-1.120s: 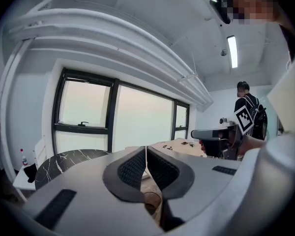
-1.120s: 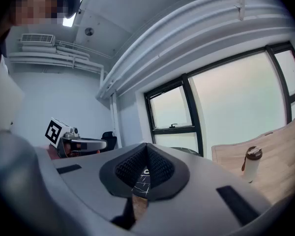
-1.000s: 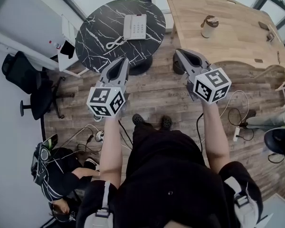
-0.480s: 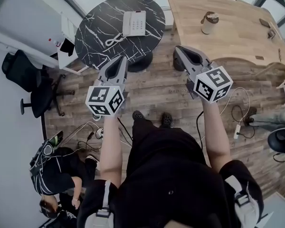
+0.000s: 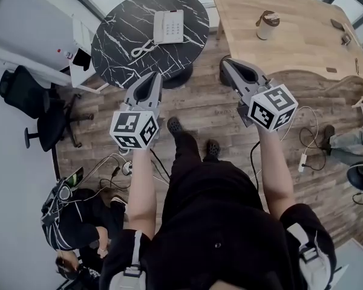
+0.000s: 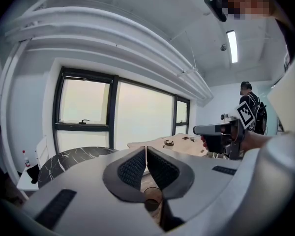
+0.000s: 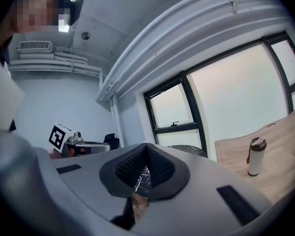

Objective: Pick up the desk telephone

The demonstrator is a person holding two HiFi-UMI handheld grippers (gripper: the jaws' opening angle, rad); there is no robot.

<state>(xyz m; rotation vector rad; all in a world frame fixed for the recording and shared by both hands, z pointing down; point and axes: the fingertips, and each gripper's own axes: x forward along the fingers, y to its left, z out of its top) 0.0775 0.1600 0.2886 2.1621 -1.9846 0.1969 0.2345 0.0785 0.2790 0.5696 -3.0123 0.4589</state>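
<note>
A white desk telephone point(image 5: 169, 26) with a coiled cord lies on the round black marble table point(image 5: 118, 47) at the top of the head view. My left gripper point(image 5: 152, 78) hovers over the wooden floor just short of the table's near edge, shut and empty. My right gripper point(image 5: 225, 65) hangs further right, between the round table and the wooden desk point(image 5: 302, 41), also shut with nothing in it. In the left gripper view the shut jaw tips point(image 6: 146, 149) point toward the table point(image 6: 64, 161). The right gripper point(image 7: 147, 146) view shows closed pads with the marble top behind them.
A lidded tumbler point(image 5: 266, 26) stands on the wooden desk, seen as well in the right gripper view point(image 7: 255, 156). A black office chair point(image 5: 36, 110) sits at left. A person point(image 5: 72, 222) crouches at lower left among cables. More cables and a power strip point(image 5: 301, 162) lie at right.
The view has edged forward slightly and one of my feet has stepped ahead. The crouching person at lower left has shifted. Both grippers stay shut in much the same place.
</note>
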